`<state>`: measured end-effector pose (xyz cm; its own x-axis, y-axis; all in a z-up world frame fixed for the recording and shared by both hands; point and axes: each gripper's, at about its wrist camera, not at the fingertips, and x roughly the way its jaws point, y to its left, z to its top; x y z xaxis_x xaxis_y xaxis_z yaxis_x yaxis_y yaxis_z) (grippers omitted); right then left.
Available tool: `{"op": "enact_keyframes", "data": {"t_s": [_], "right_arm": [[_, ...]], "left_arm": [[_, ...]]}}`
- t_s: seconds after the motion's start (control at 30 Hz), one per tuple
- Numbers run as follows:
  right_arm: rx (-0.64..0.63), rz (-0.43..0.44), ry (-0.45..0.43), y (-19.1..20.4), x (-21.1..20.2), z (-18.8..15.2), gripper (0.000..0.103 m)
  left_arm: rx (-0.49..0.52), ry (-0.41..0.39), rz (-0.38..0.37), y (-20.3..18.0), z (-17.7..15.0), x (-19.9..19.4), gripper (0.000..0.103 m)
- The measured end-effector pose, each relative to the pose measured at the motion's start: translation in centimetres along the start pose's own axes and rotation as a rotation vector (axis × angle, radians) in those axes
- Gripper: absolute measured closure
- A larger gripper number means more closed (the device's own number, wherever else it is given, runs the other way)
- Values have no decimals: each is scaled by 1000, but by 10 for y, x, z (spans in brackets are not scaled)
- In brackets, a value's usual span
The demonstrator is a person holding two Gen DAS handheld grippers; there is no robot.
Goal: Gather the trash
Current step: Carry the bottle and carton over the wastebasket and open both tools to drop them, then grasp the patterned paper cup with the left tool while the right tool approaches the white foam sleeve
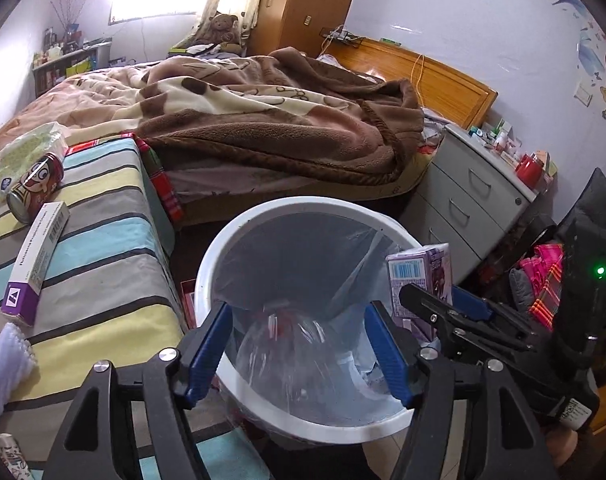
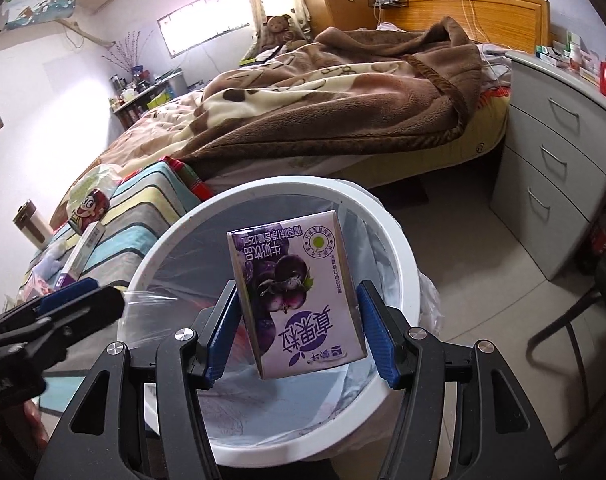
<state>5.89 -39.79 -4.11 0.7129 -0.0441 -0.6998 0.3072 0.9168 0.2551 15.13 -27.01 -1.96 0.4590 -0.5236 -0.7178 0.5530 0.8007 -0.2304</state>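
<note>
A white bin (image 1: 223, 248) with a pale liner stands on the floor below both grippers. My left gripper (image 1: 297, 350) hangs over its mouth, and a clear plastic bottle (image 1: 287, 344) lies end-on between its blue pads with a gap on each side. My right gripper (image 2: 299, 336) is also over the bin (image 2: 403, 248). A purple milk carton (image 2: 299, 300) stands tilted between its pads, with a gap along its lower left side. From the left wrist view the carton (image 1: 419, 276) shows at the tip of the right gripper (image 1: 435, 300). The left gripper (image 2: 99, 296) enters the right wrist view at the left.
A striped cover (image 1: 103, 264) left of the bin carries a red can (image 1: 35, 188), a purple-and-white box (image 1: 35, 256) and a tissue pack (image 1: 31, 148). Behind is a bed with a brown blanket (image 1: 263, 128). A grey drawer unit (image 2: 555, 184) stands at the right.
</note>
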Motion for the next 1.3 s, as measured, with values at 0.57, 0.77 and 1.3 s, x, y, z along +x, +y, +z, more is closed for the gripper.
{"op": "enact_keyframes", "data": {"t_s": [0.57, 0.77, 1.3], "right_arm": [[-35, 80, -78, 35, -24, -2, 29], [-87, 137, -112, 63, -30, -8, 29], [-239, 290, -93, 142, -19, -28, 29]], "left_arm": [[-40, -95, 83, 33, -14, -65, 31], [-67, -142, 148, 59, -32, -101, 31], [-218, -171, 346, 146, -97, -167, 26]]}}
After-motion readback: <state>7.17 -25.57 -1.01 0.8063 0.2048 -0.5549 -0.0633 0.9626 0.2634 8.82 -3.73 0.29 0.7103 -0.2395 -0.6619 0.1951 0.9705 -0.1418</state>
